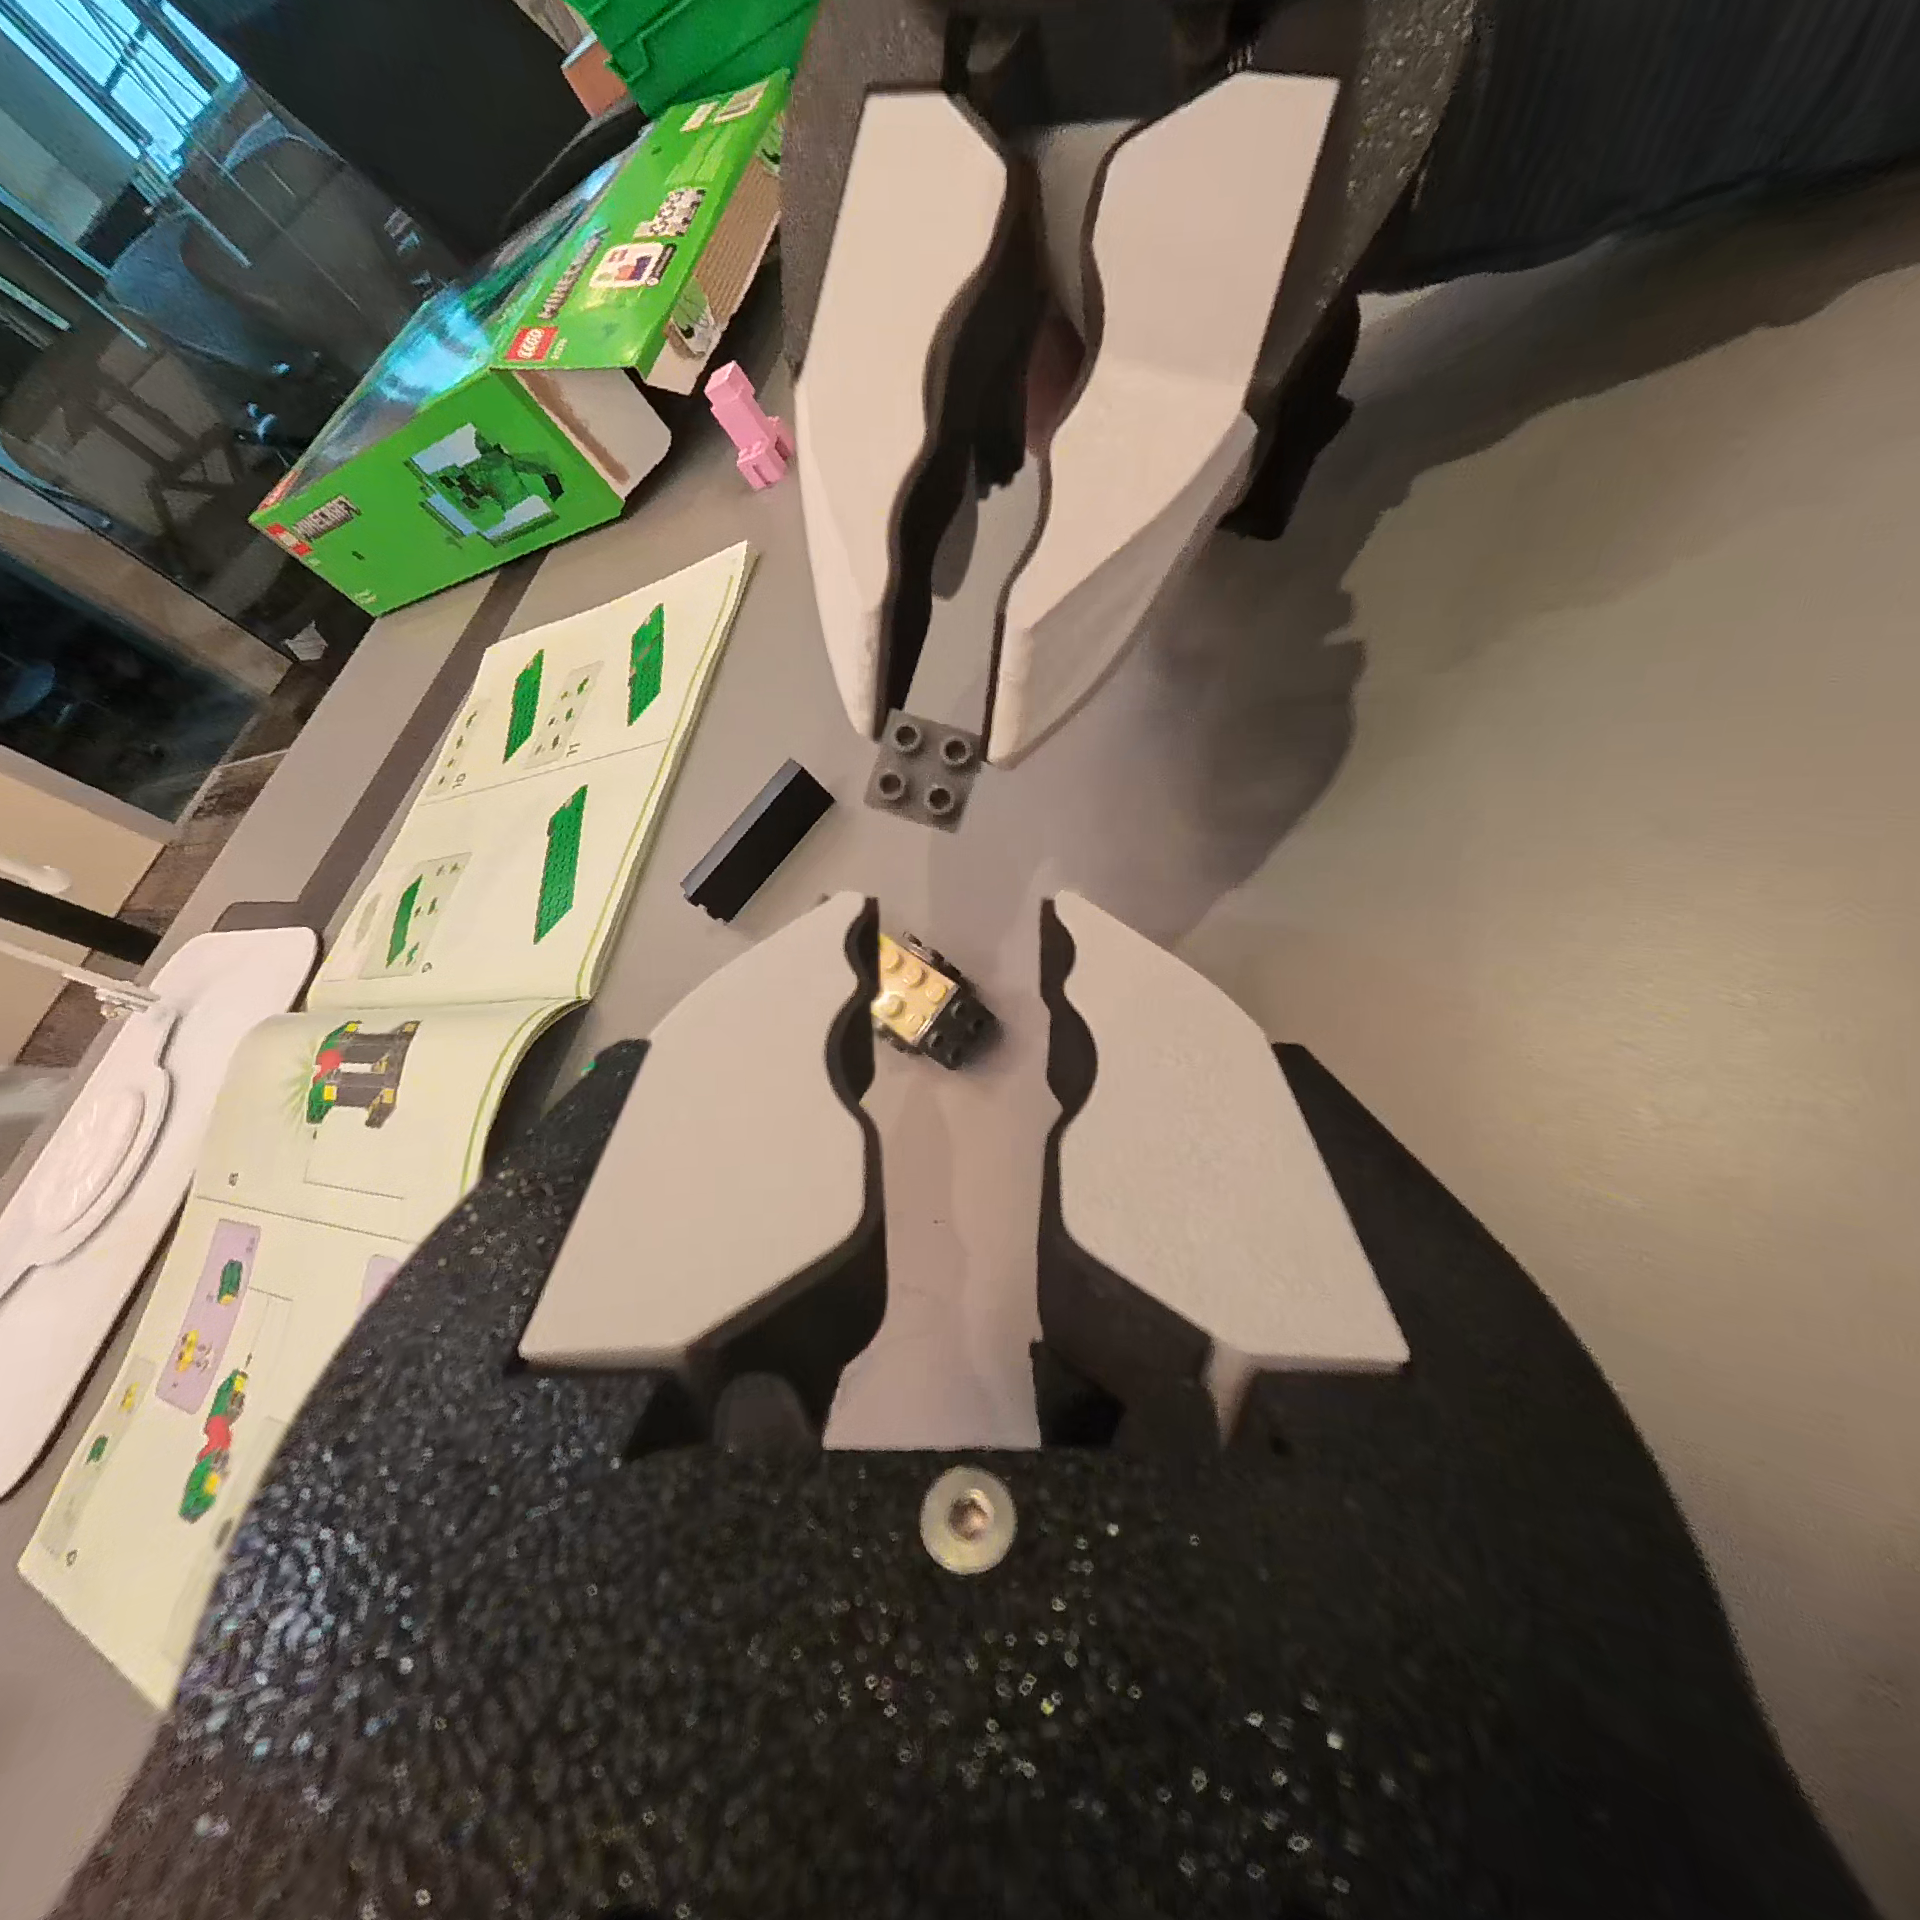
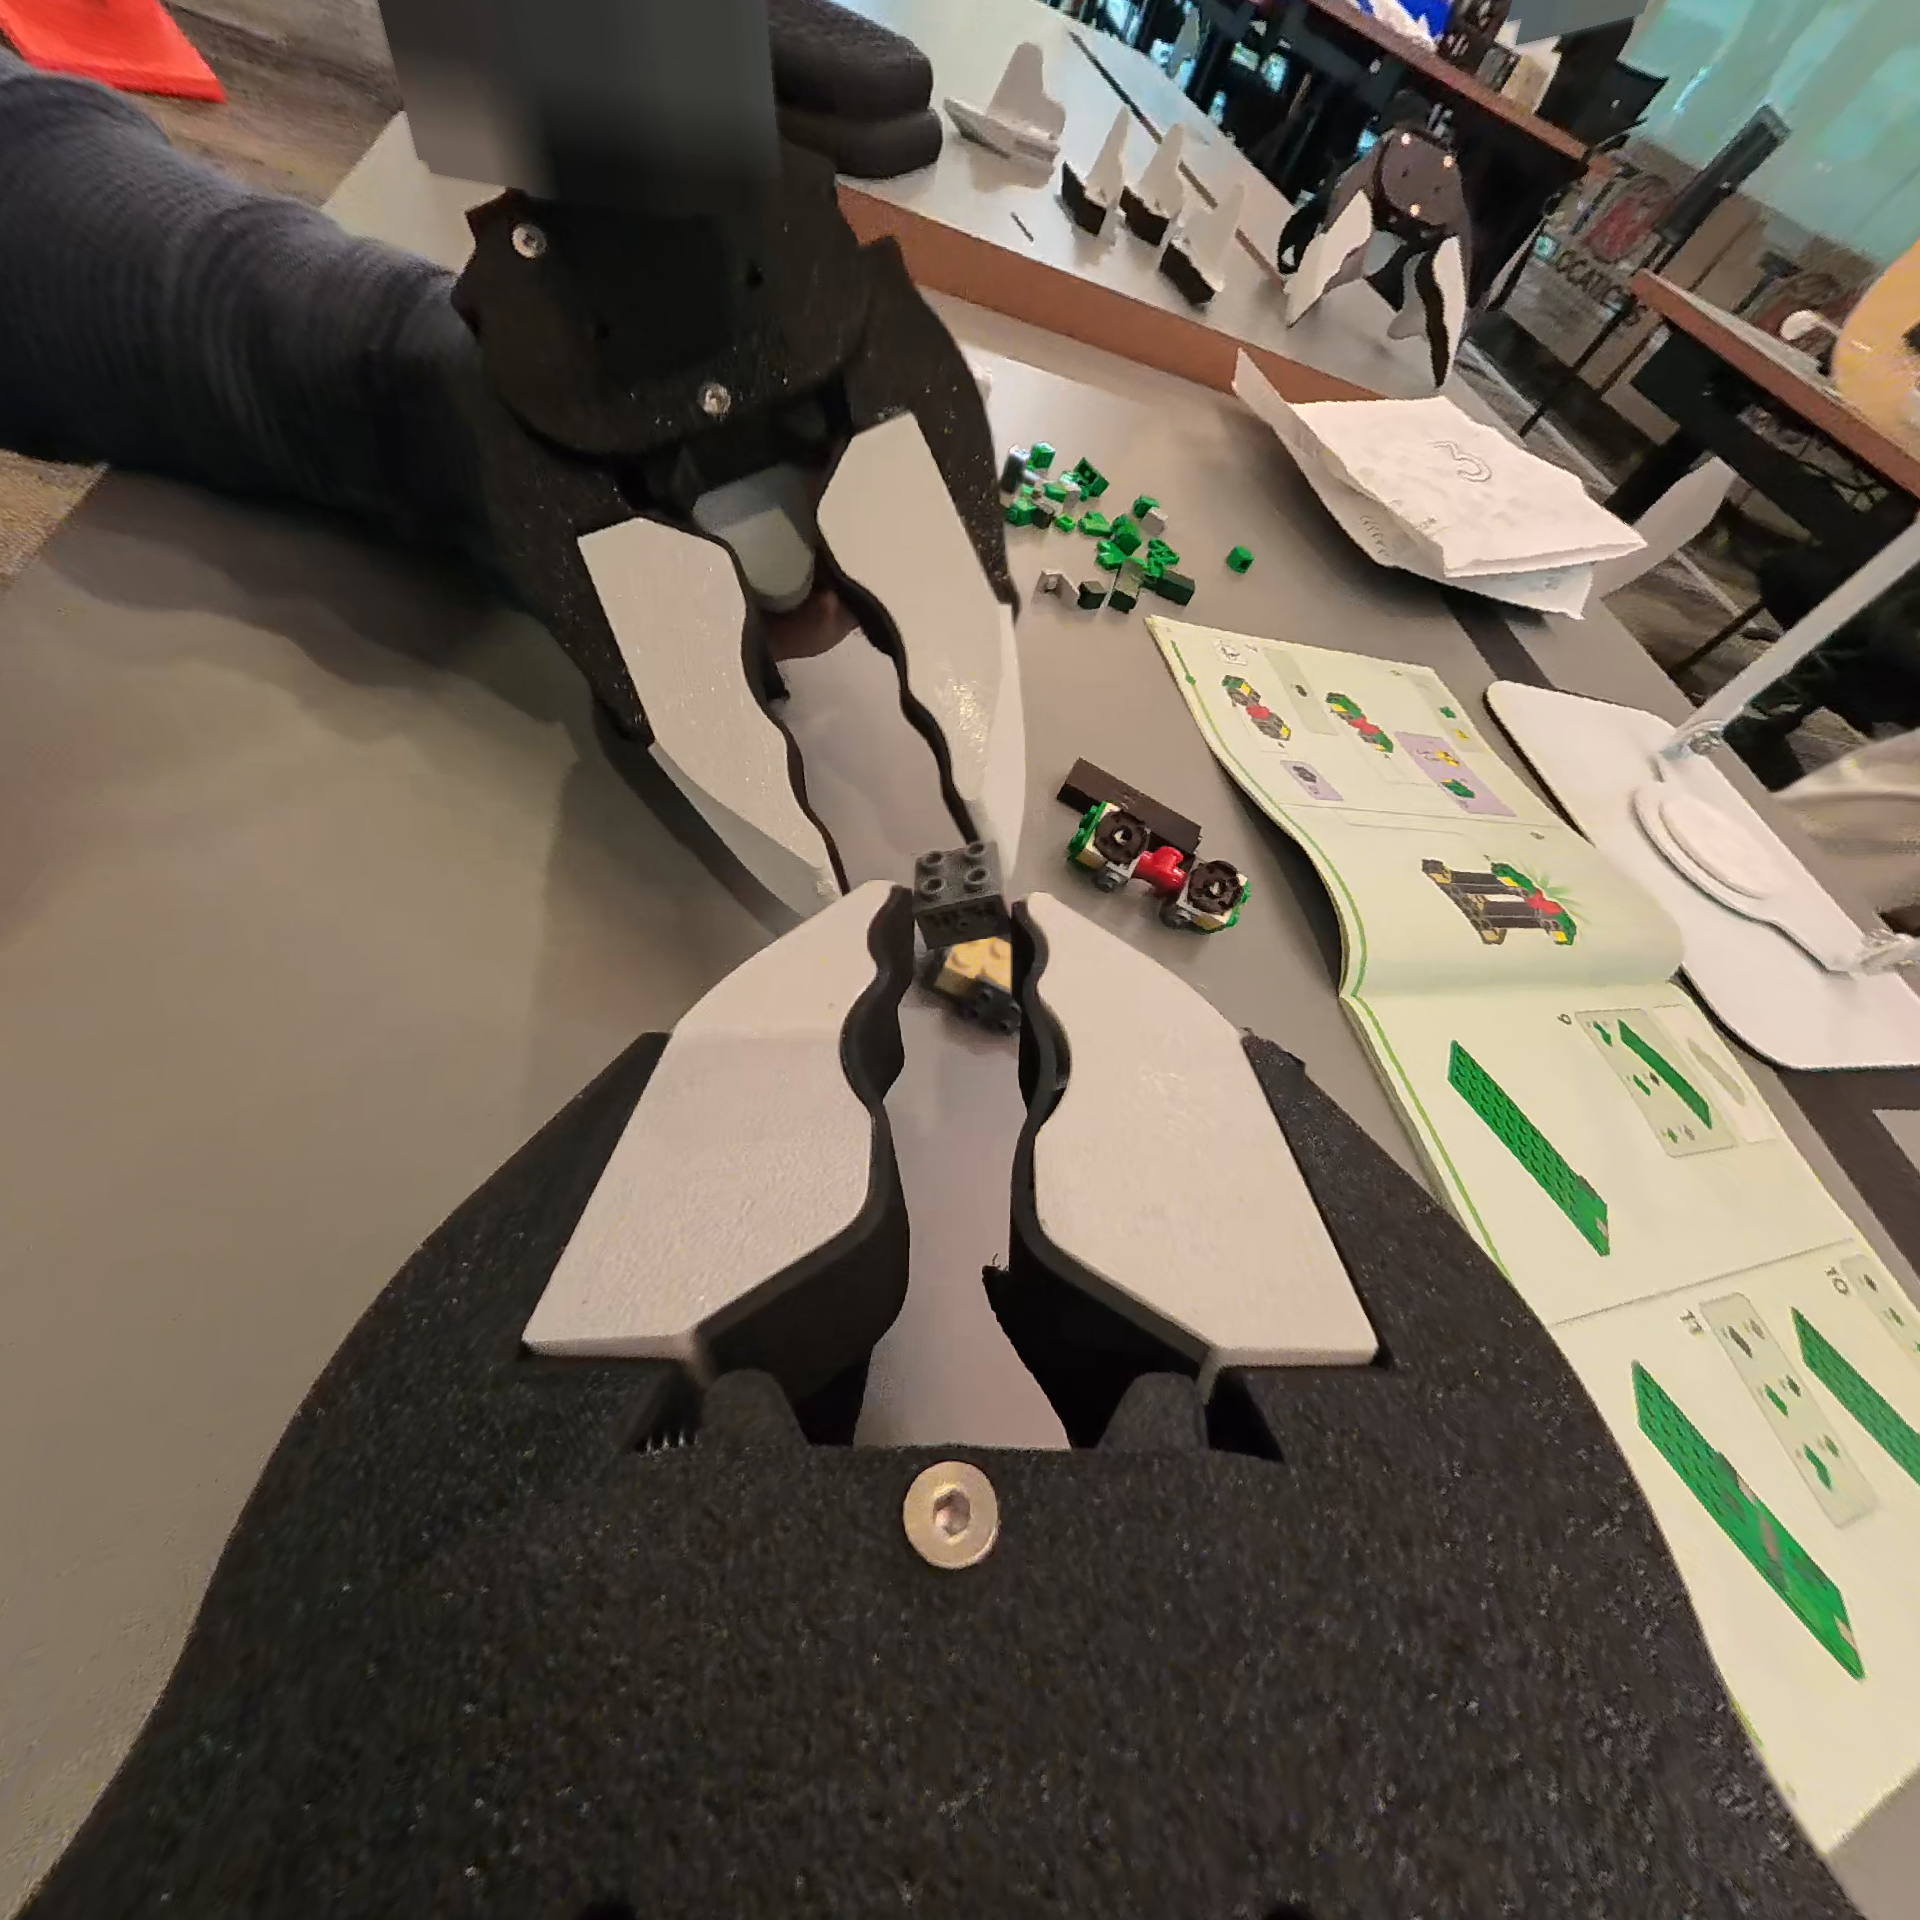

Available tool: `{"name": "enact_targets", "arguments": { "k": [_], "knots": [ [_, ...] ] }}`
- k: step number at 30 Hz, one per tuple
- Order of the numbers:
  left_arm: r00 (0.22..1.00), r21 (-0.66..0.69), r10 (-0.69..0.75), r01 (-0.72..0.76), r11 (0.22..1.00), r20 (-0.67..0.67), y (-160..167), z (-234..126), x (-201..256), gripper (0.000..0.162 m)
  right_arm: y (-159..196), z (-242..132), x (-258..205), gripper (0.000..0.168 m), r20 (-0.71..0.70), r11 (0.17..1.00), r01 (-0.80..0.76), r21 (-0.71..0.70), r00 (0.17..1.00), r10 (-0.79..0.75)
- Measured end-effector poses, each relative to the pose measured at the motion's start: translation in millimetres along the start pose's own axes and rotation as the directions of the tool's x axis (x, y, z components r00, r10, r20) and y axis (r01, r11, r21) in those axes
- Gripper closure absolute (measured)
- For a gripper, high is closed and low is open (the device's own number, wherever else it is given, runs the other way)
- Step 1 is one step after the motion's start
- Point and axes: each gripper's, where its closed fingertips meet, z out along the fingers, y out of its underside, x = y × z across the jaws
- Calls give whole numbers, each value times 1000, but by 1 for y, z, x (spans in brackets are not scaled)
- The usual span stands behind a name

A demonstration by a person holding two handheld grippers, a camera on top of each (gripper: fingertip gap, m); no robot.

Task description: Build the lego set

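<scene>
My right gripper [image 2: 958, 904] is shut on a dark grey 2x2 brick [image 2: 961, 888], studs up, just above the table. In the left wrist view this gripper [image 1: 935, 738] comes in from the top with the same brick [image 1: 928, 779] at its tips. My left gripper [image 1: 956, 914] is open. A small tilted tan-and-black piece [image 1: 930, 997] lies between its fingers, close to the left one. In the right wrist view this piece [image 2: 971, 977] sits right under the grey brick. The two grippers face each other tip to tip.
A long black brick [image 1: 756, 854] and a small green, red and black build [image 2: 1158, 868] lie beside the grippers. There are loose green pieces [image 2: 1101, 530], an open instruction booklet [image 2: 1507, 935], a green set box [image 1: 468, 457], a pink figure [image 1: 750, 426], a white paper bag [image 2: 1455, 499] and a white stand base [image 2: 1714, 831]. Left and right tips are no more than a few centimetres apart.
</scene>
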Motion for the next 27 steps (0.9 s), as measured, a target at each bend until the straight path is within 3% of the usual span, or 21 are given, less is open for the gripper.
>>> {"name": "enact_targets", "arguments": {
  "k": [7,13,17,20,27],
  "knots": [
    [999,-9,-33,33,999,-33,3,1,3,142,27,1,0,151,23,992,-12,-130,1000,15],
    [988,71,-142,146,987,-60,-9,-3,0,136,18,1,3,151,-21,994,53,-97,998,-56],
    [932,158,-328,351,923,-152,-20,-10,-7,130,5,-3,7,151,-77,992,125,-31,989,-127],
    [874,228,-423,474,850,-238,-31,-16,-10,136,-6,-5,6,151,-101,983,180,19,979,-177],
    [778,252,-510,611,751,-367,-40,-21,-10,150,-15,-6,0,151,-114,966,252,61,963,-244]
  ]
}}
